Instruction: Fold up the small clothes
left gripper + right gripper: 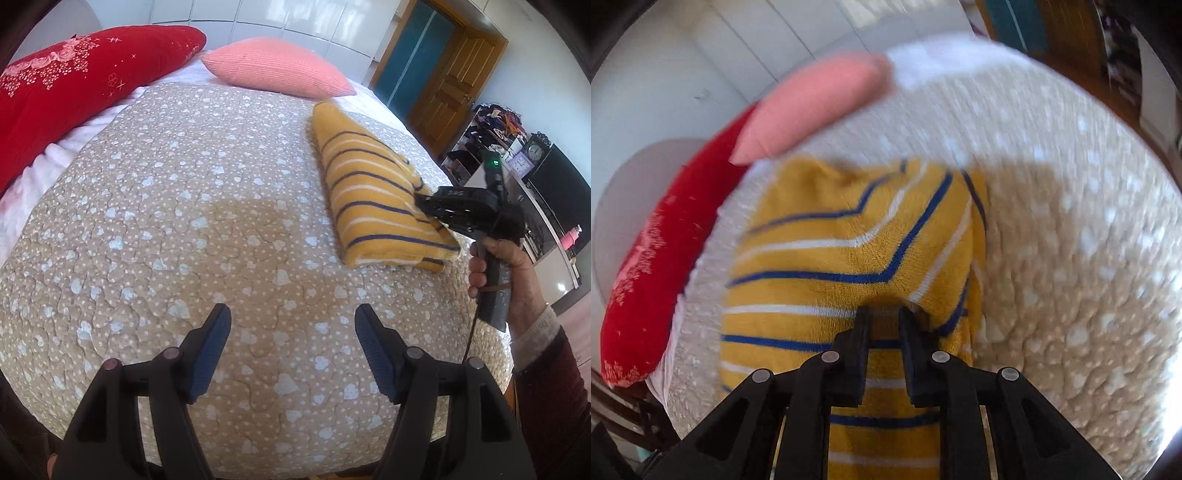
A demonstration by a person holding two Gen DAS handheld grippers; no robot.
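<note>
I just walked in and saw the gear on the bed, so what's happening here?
A person is folding small clothes on a bed with a handheld gripper in each hand. The right gripper is pinching a fold of the yellow striped garment, which lies already folded into a compact bundle on the patterned quilt. The left gripper hangs open over bare quilt, holding nothing. A red pillow and a pink pillow sit at the head.

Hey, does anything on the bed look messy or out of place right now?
Nothing stands out. The yellow striped knit garment lies folded on the beige heart-print quilt, one edge pinched by the right gripper.
</note>
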